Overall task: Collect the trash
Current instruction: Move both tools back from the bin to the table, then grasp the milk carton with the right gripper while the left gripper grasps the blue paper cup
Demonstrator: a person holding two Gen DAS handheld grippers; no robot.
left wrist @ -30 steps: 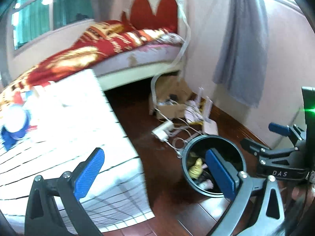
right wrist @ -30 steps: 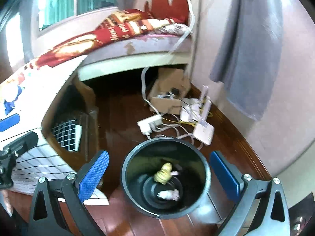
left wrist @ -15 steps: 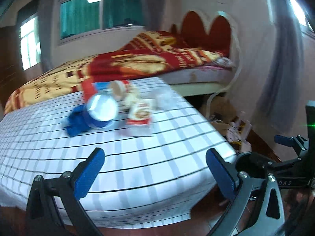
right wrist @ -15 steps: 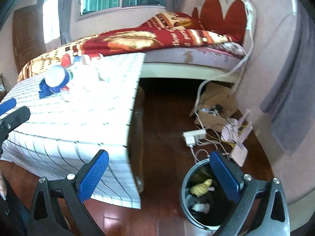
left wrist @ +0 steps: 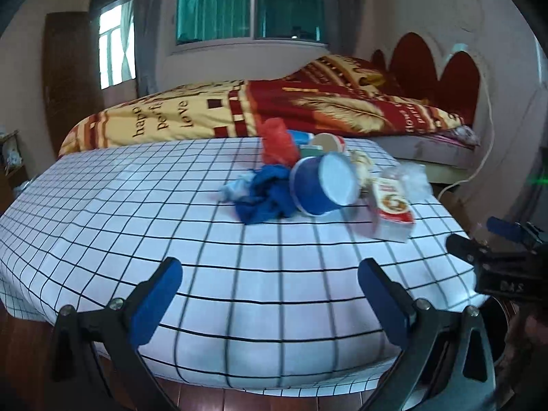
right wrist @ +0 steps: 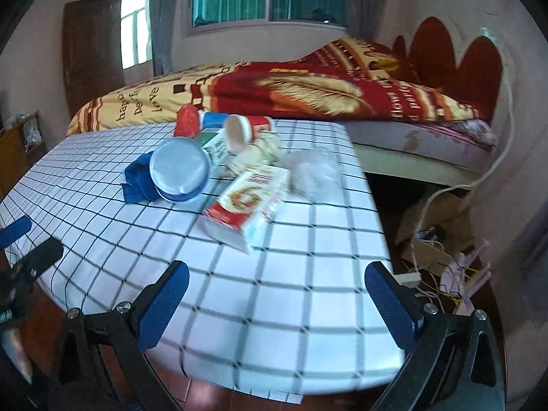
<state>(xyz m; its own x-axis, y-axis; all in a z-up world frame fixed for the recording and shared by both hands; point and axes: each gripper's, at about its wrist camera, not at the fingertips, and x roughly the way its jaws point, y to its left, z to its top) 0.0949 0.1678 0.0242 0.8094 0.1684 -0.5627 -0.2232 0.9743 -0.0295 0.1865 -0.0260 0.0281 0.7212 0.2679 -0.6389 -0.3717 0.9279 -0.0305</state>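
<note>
With both grippers, left [left wrist: 269, 294] and right [right wrist: 275, 299], gaping empty, best to approach the red-and-white carton [right wrist: 248, 202] near the table's [right wrist: 308, 308] right edge squarely.

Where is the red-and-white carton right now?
The red-and-white carton lies on the checked tablecloth, nearest of the pile to the right tool's camera, between the blue cup on its left and crumpled clear plastic on its right.
</note>
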